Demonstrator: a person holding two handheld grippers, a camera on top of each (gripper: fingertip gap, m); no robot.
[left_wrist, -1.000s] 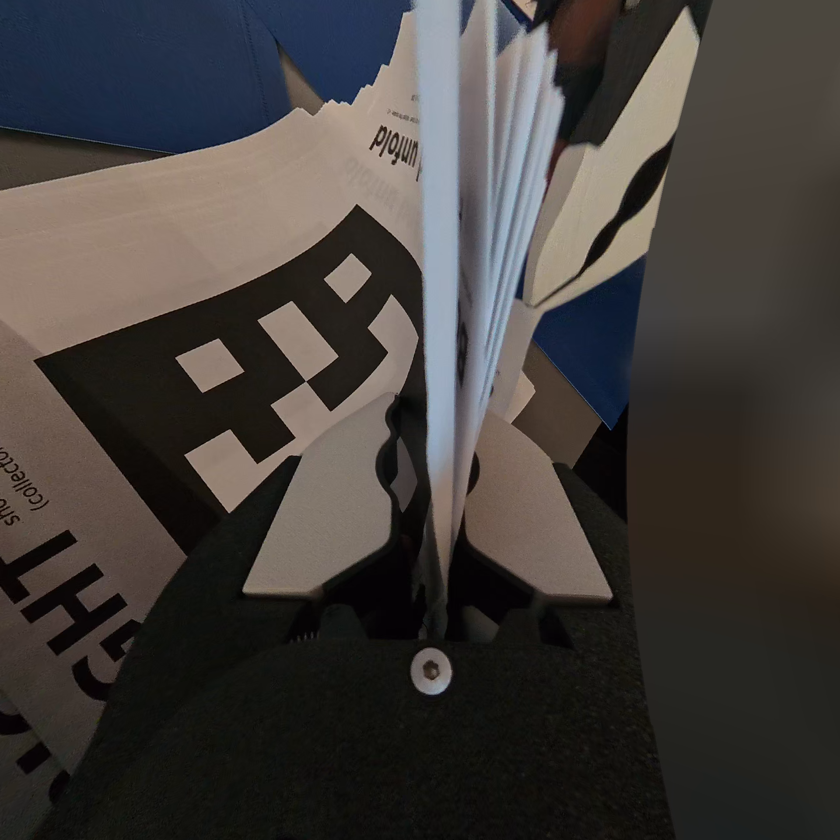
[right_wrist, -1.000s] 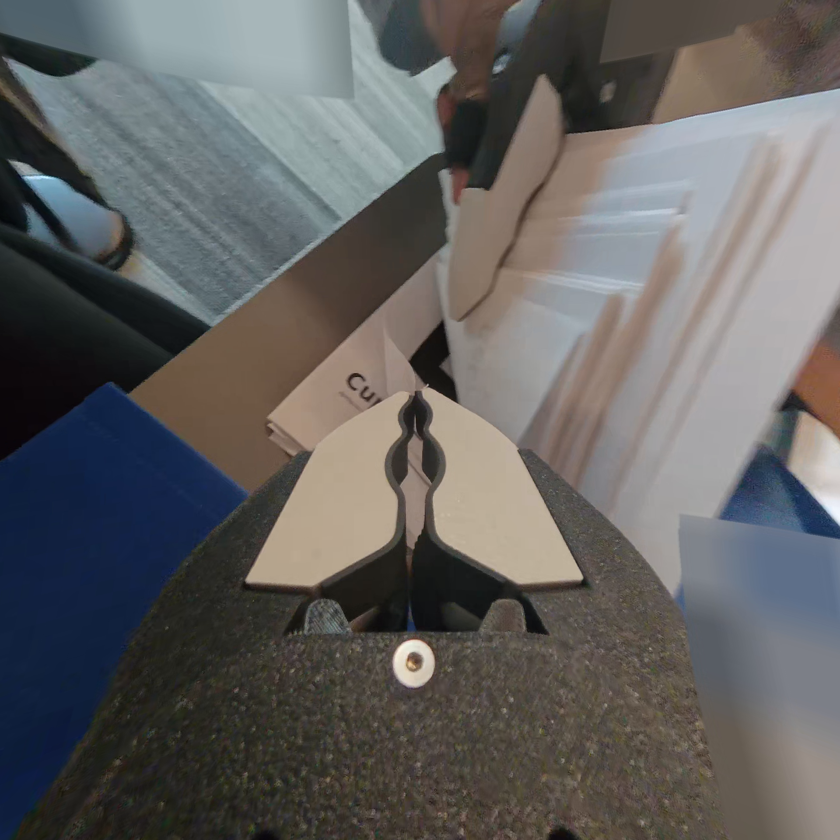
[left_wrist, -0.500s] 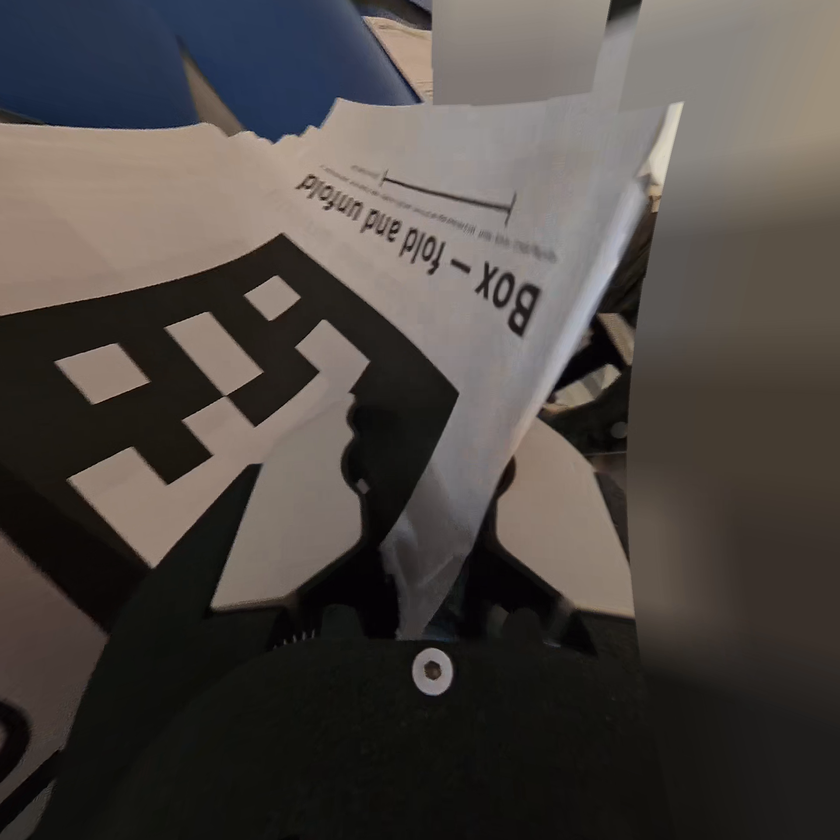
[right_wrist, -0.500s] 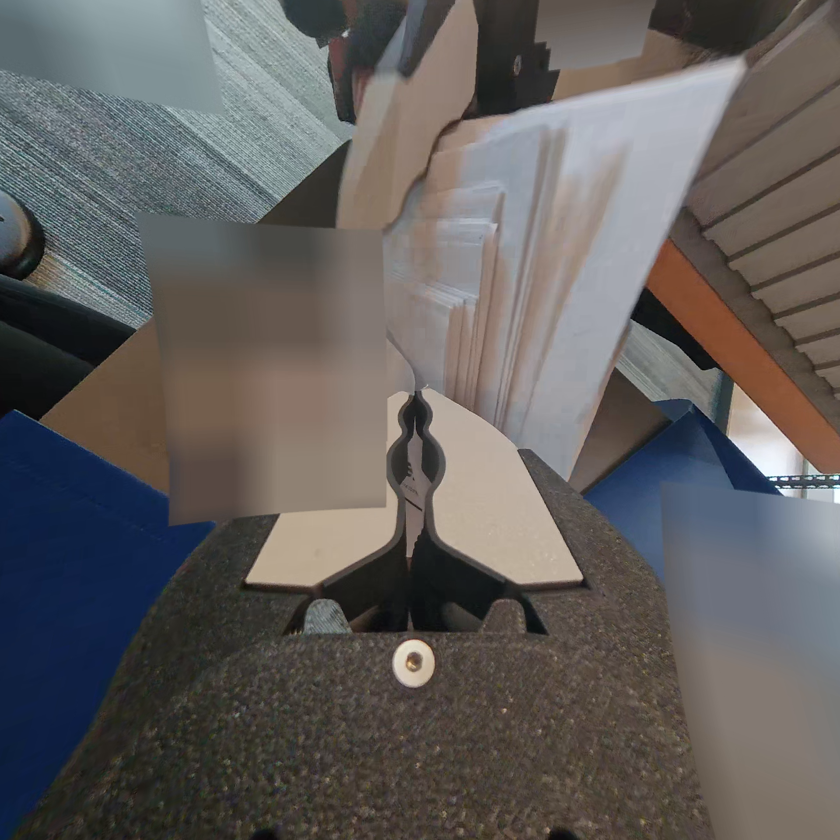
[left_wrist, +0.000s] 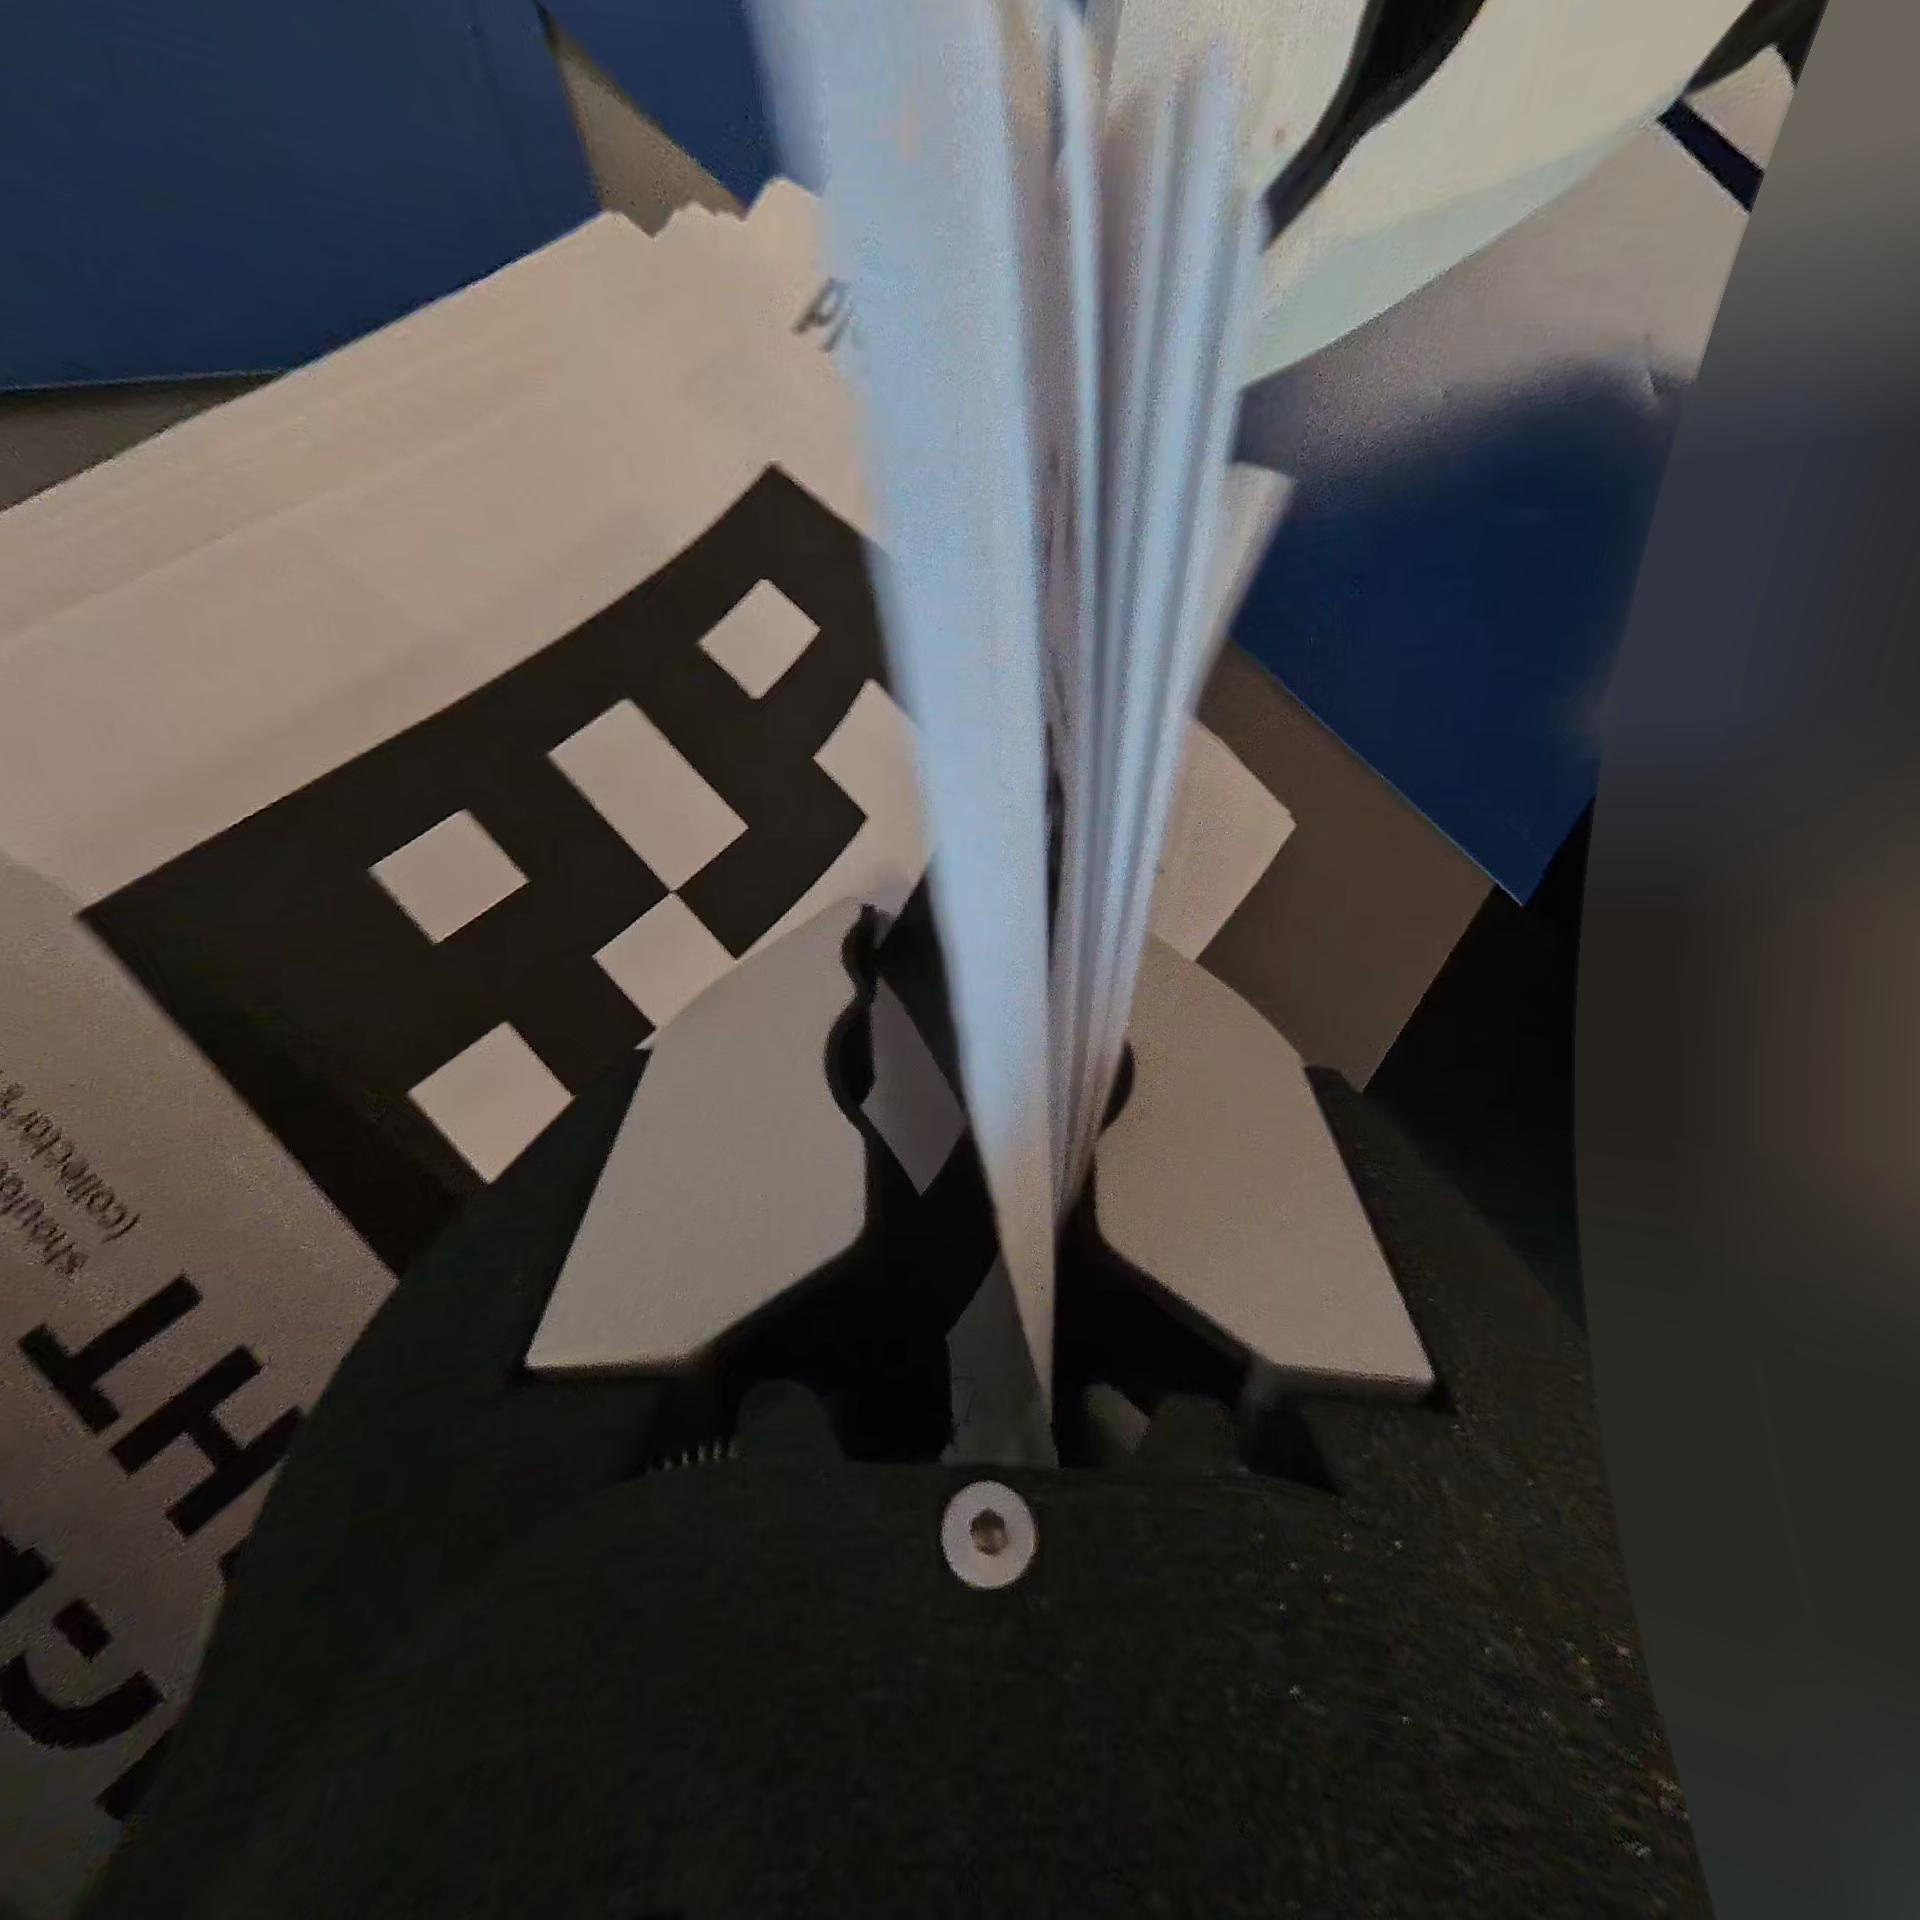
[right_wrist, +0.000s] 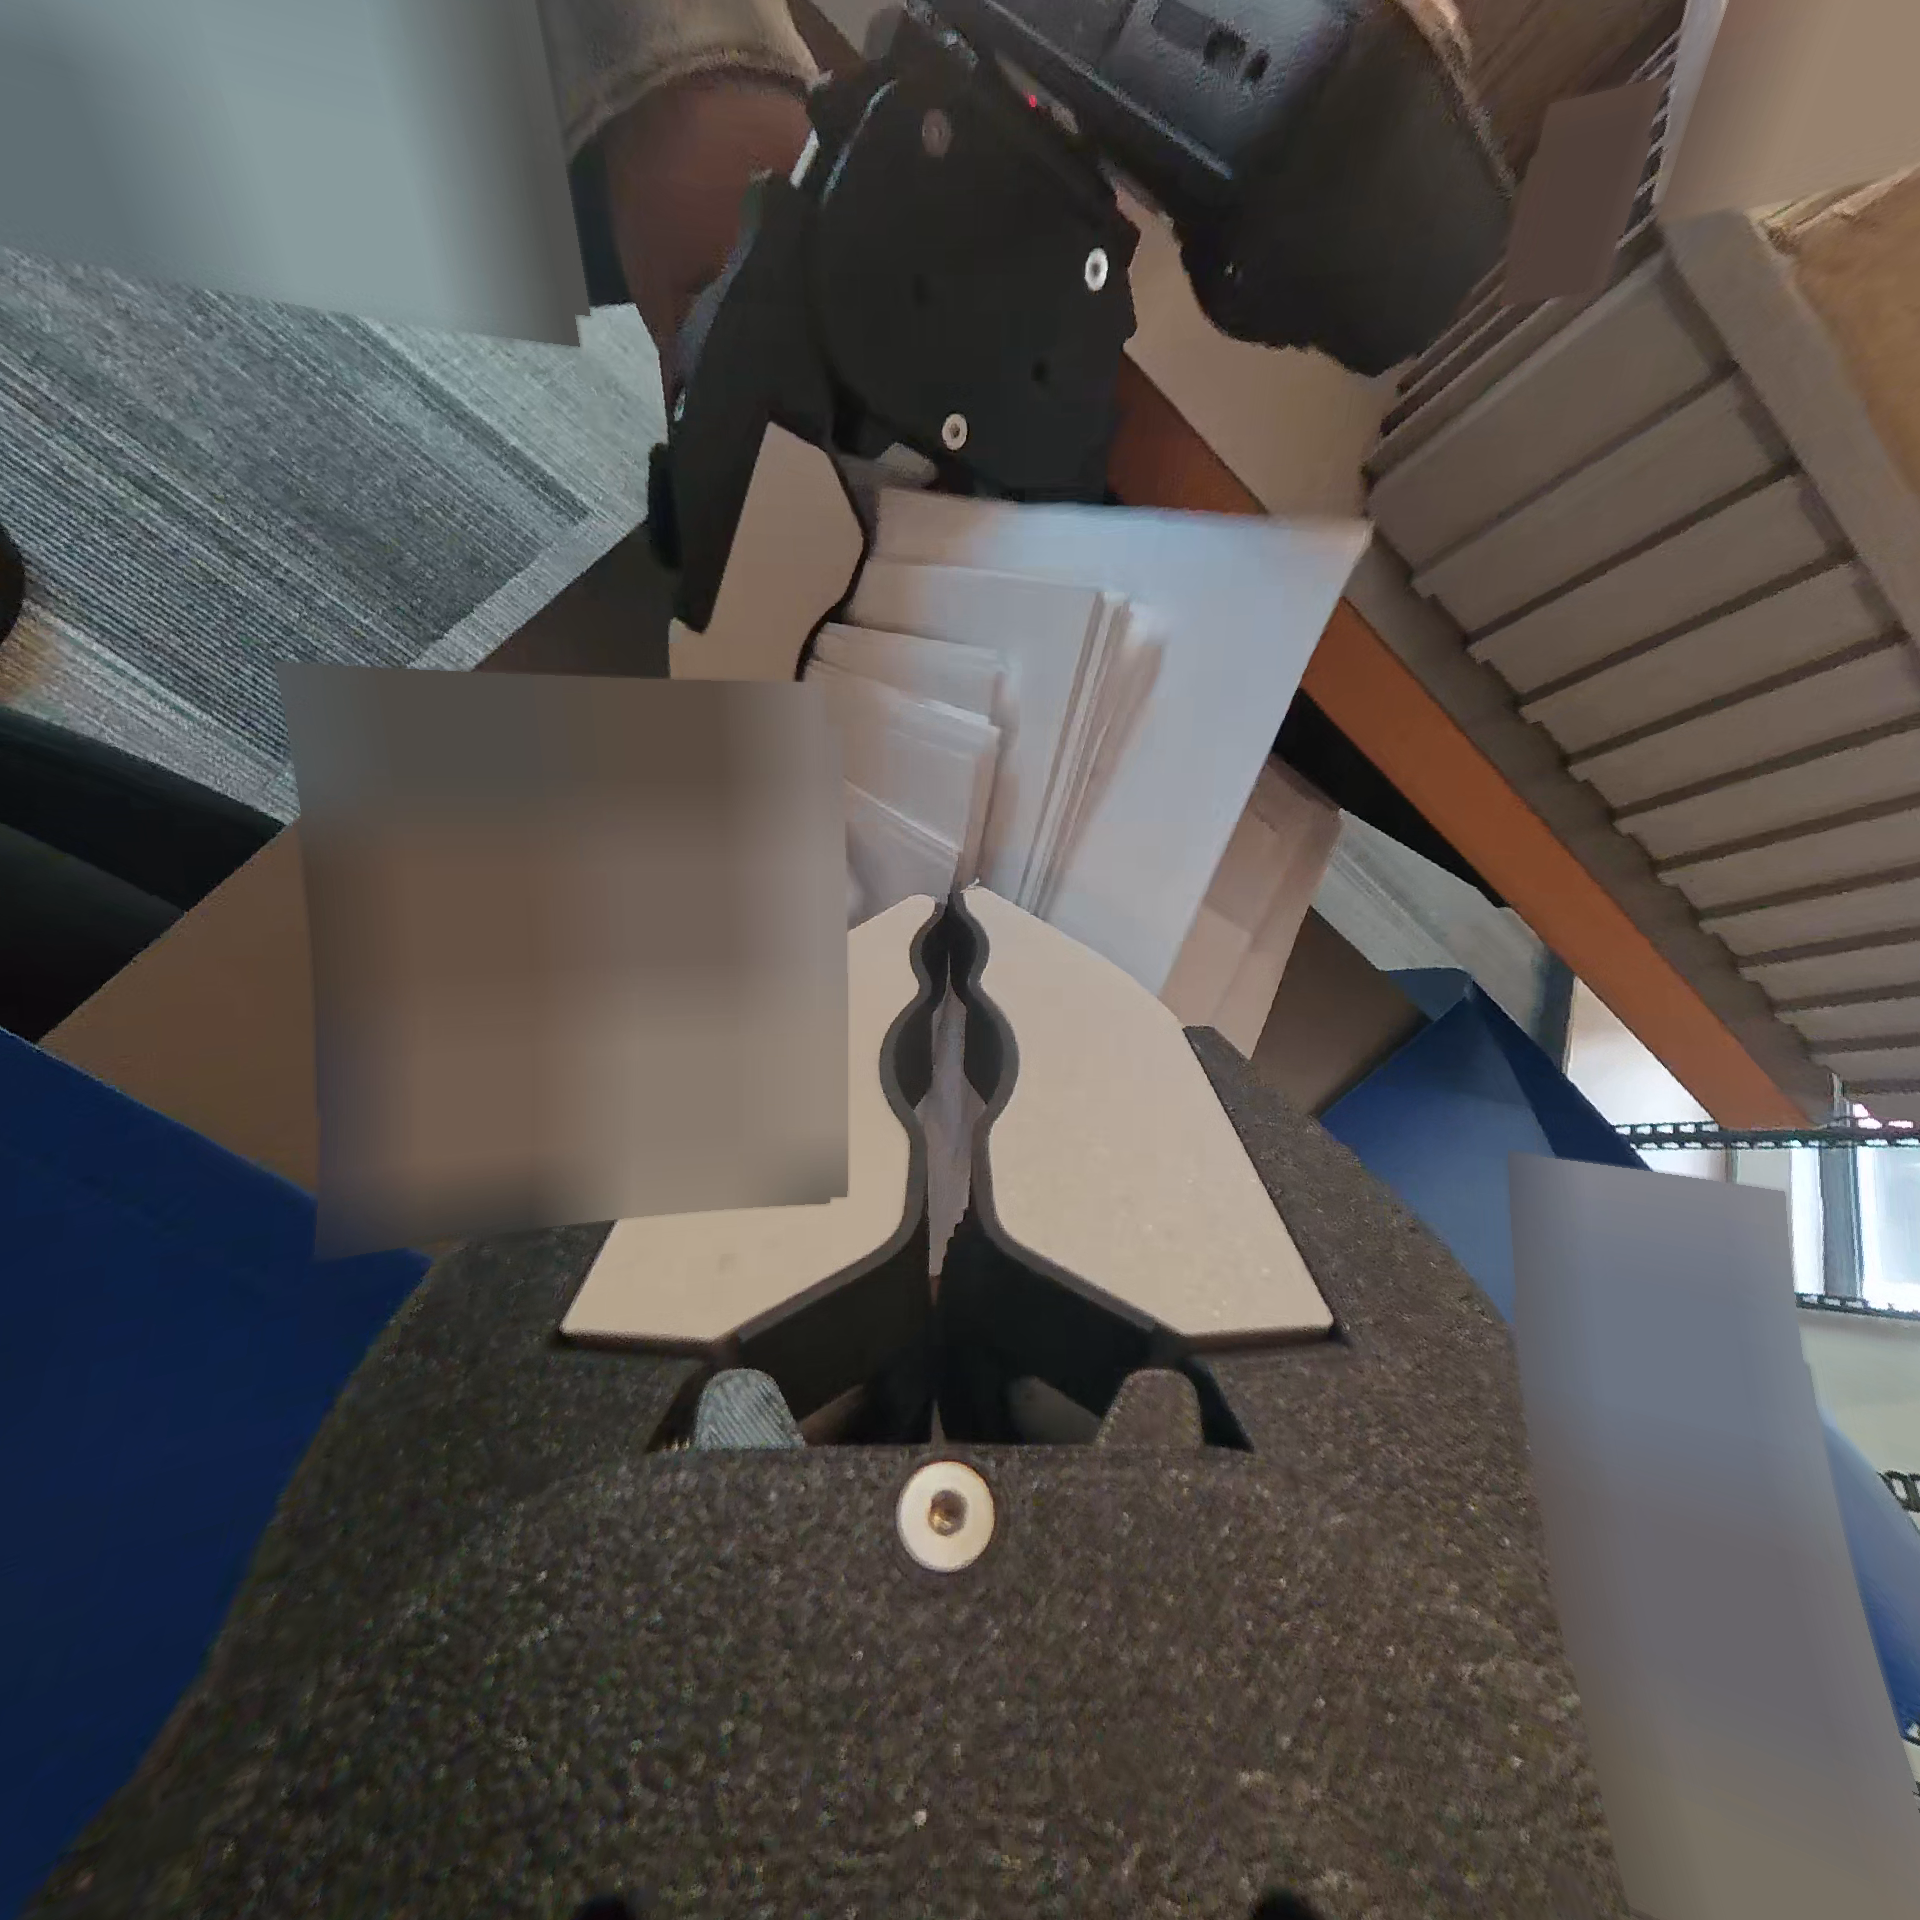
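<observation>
A stack of white paper sheets (left_wrist: 997, 582) stands edge-on between the fingers of my left gripper (left_wrist: 997, 935), fanned out at the far end; the gripper is shut on it. In the right wrist view the same stack (right_wrist: 1174, 707) hangs in the air straight ahead. The left gripper's black body (right_wrist: 956, 301) is above it and one of its pale fingers (right_wrist: 769, 561) lies on the stack's left side. My right gripper (right_wrist: 951, 909) is shut at the stack's near edge, with a thin white sheet edge pinched between the jaws. One of its fingers (left_wrist: 1455, 197) shows at the top right of the left wrist view.
More printed sheets (left_wrist: 343, 644), one with a black-and-white square pattern, lie below on a brown table (right_wrist: 177, 997). Blue folders (left_wrist: 260, 187) lie around them. Grey carpet (right_wrist: 260, 447) is on the left. A slatted grey panel (right_wrist: 1662, 644) with an orange edge is on the right. About 8 cm separates my left fingertips from my right.
Half a second ago a printed sheet lay broadside across the left view; now the stack is edge-on between the fingers again. In the right view the stack and left gripper have come to dead ahead.
</observation>
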